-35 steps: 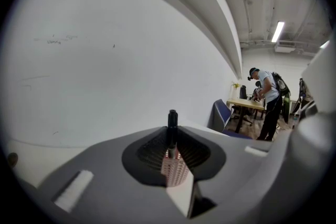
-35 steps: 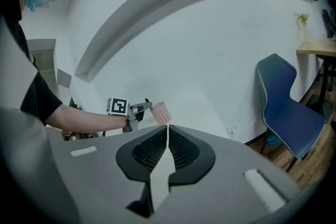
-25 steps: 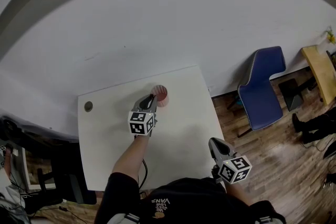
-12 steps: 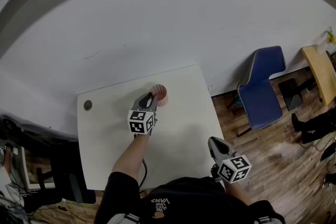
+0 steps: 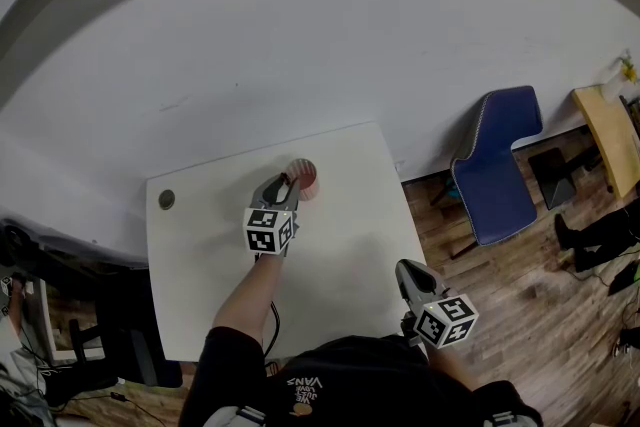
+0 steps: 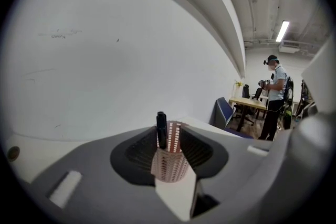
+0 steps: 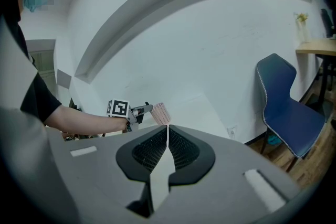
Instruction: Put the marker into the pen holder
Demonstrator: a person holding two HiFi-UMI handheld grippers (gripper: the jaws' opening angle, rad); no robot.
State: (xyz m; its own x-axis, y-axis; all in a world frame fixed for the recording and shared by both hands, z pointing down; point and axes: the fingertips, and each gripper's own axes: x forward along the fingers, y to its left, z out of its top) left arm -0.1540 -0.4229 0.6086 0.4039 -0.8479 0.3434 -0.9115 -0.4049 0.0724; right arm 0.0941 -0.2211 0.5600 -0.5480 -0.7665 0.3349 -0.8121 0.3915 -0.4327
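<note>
Left gripper point(image 6: 168, 139): your jaws stand apart and have just been opening. Between them is the marker point(image 6: 161, 130), black and upright. Its lower end is down in the holder point(image 6: 170, 165) and its cap stands clear of the rim. It sits close to the left-hand pad. I can't tell whether they touch, and no squeeze shows.

The holder is pink mesh. Its base is hidden behind your jaw bodies in the left gripper view. The mesh wall hides how deep the marker goes.

In the head view your left tips are at the holder's near rim. The holder stands on the table point(image 5: 350, 245), towards the far edge. There the marker is too small and dark to tell from the tips.

Right gripper point(image 7: 167, 136): jaws are together along a thin seam with nothing between them. You hold it by the table's near right corner, well apart from the holder. Its view catches your left forearm point(image 7: 84, 120) and left gripper from the side, with the tips at the holder. The marker can't be made out there.

Further out:
- A dark round disc point(image 5: 166, 199) lies at the table's far left corner; what it is can't be told.
- A blue chair point(image 5: 497, 170) stands right of the table.
- A person point(image 6: 273, 97) stands by a desk point(image 6: 249, 104) in the background, small and partly hidden.
</note>
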